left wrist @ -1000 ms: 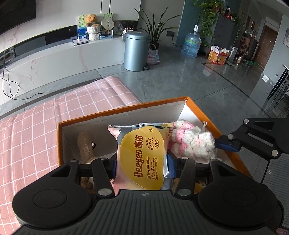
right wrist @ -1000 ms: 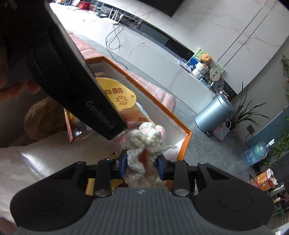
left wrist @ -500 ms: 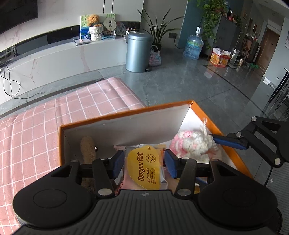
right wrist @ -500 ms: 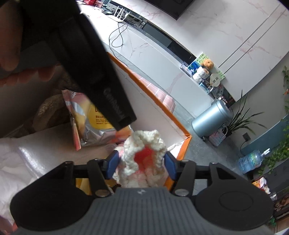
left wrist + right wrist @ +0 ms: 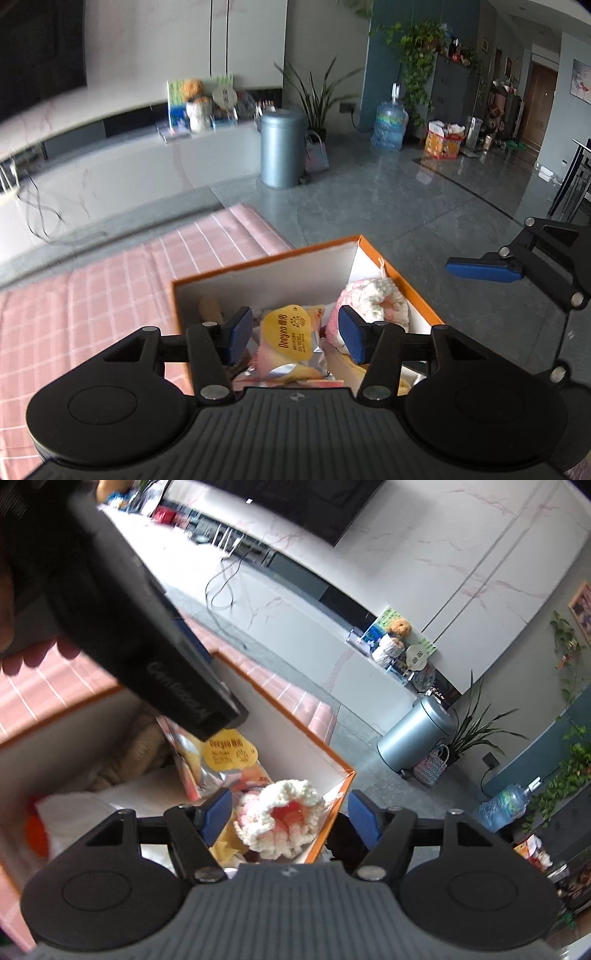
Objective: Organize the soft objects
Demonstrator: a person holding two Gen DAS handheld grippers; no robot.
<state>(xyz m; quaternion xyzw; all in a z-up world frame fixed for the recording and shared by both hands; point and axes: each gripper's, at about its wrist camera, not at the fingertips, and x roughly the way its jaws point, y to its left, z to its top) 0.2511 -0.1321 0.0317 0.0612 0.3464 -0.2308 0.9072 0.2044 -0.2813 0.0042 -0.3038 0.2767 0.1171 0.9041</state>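
Both tongs, left (image 5: 291, 334) and right (image 5: 290, 814), wide, holding nothing. Crochet ball (image 5: 280, 818) in box (image 5: 413, 291): probably light, squashy. Best pinched across the middle.

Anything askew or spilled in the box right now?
Nothing spilled or damaged. The wipes pack leans on edge instead of lying flat in the orange box, beside the crocheted piece. Left gripper and right gripper are both open, holding nothing.

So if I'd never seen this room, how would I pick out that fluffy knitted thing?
Find the orange-edged cardboard box on the pink checked cloth. Look in its corner nearest the grey floor, right of the yellow Deeyeo wet-wipes pack. The crocheted pink-and-white yarn piece lies there: woolly and ruffled with a reddish hollow centre, while its neighbours are glossy packaging or brown plush.
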